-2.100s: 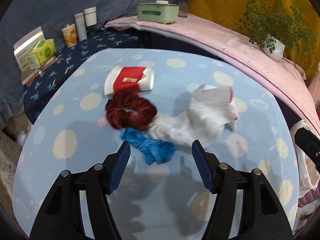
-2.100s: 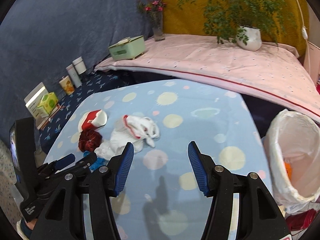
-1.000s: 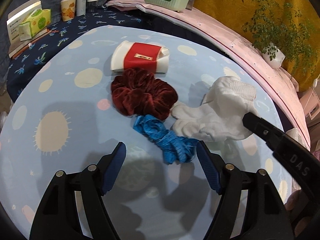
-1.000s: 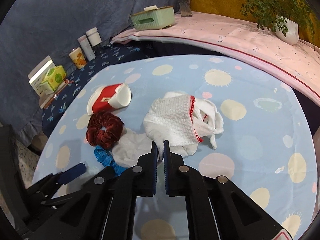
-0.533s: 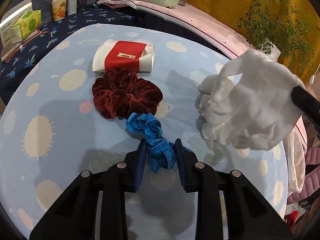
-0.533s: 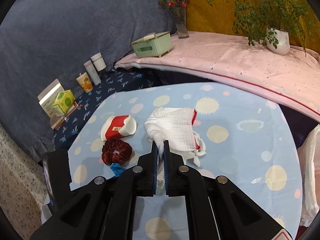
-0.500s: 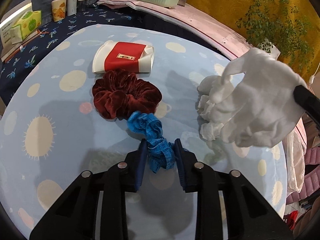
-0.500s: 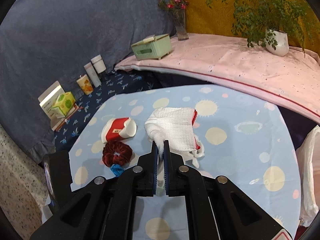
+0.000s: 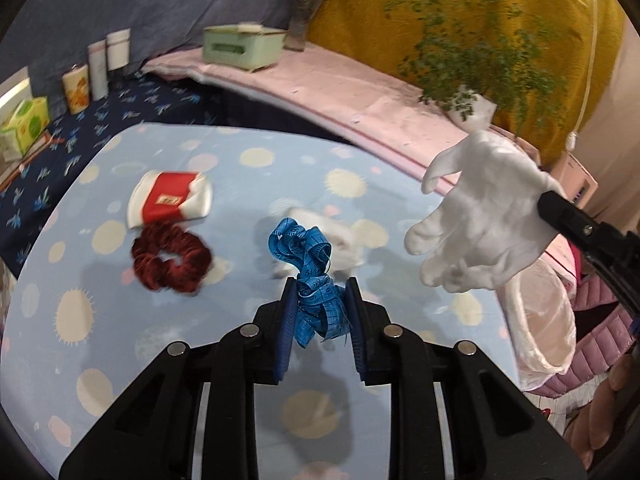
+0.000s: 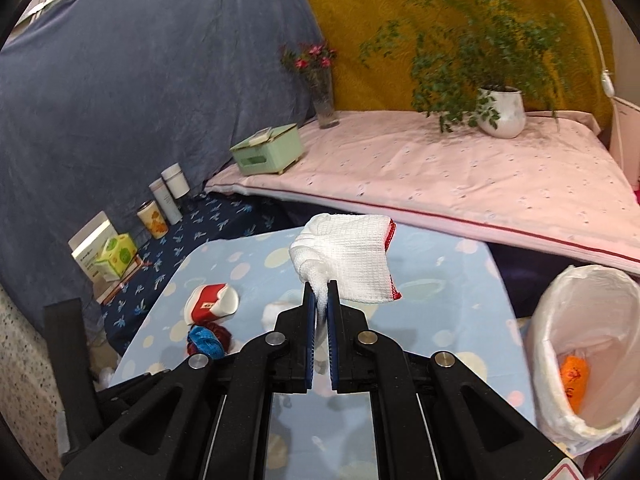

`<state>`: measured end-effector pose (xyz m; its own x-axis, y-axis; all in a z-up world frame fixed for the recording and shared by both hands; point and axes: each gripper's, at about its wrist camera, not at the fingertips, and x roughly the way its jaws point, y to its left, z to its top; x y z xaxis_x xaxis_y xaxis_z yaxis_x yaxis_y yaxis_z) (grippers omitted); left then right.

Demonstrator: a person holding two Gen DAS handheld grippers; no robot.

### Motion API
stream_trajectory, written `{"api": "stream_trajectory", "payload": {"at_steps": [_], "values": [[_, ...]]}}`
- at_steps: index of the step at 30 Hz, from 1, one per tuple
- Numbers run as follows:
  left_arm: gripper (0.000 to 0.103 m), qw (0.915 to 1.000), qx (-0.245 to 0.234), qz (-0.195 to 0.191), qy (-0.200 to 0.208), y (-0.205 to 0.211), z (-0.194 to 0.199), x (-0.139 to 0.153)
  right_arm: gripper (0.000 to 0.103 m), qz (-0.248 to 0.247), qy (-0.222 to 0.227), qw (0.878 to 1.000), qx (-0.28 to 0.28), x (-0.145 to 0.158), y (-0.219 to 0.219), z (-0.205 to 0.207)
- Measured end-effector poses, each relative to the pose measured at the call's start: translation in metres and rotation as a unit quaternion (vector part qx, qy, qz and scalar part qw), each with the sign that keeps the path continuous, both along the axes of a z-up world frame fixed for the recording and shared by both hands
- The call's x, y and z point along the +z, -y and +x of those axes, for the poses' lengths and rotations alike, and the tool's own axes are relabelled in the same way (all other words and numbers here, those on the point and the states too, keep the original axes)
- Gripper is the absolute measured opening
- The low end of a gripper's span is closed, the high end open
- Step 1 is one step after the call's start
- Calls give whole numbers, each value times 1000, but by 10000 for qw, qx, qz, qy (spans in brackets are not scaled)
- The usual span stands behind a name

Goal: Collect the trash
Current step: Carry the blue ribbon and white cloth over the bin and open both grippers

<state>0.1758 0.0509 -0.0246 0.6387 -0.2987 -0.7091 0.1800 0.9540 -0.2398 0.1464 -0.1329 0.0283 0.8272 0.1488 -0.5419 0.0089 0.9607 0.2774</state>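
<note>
My left gripper [image 9: 322,300] is shut on a crumpled blue measuring tape [image 9: 310,276] and holds it above the blue spotted table [image 9: 120,320]. My right gripper [image 10: 319,296] is shut on a white knit glove [image 10: 348,254] with a red cuff edge, lifted in the air; the glove also hangs at the right in the left wrist view [image 9: 480,220]. A crushed red and white paper cup [image 9: 170,200] and a dark red scrunchie [image 9: 172,258] lie on the table. A small white piece [image 9: 336,236] lies behind the tape. The bin with a white bag [image 10: 584,352] stands at the table's right edge.
An orange item [image 10: 574,376] lies in the bin. A pink-covered bench [image 10: 440,168] behind the table carries a green box [image 10: 268,150], a flower vase [image 10: 324,100] and a potted plant [image 10: 500,112]. Cups and a tissue box [image 10: 116,254] stand on the dark blue cloth at left.
My left gripper has lifted the blue tape off the table. My right gripper has raised the white glove higher and moved back; the bin has come into view.
</note>
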Motion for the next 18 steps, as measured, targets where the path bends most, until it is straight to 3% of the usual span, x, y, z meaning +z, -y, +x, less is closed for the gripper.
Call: {"api": "stream_trajectory", "payload": {"at_steps": [10,18], "values": [[23,9958,-822,-17,410,92,-21,38,5,148,177,9969,-752,9,85,-41],[23,9854,-1611,-57,550,176,-39,52,5,268,123,9899,-1386,-1,152,-73]]}}
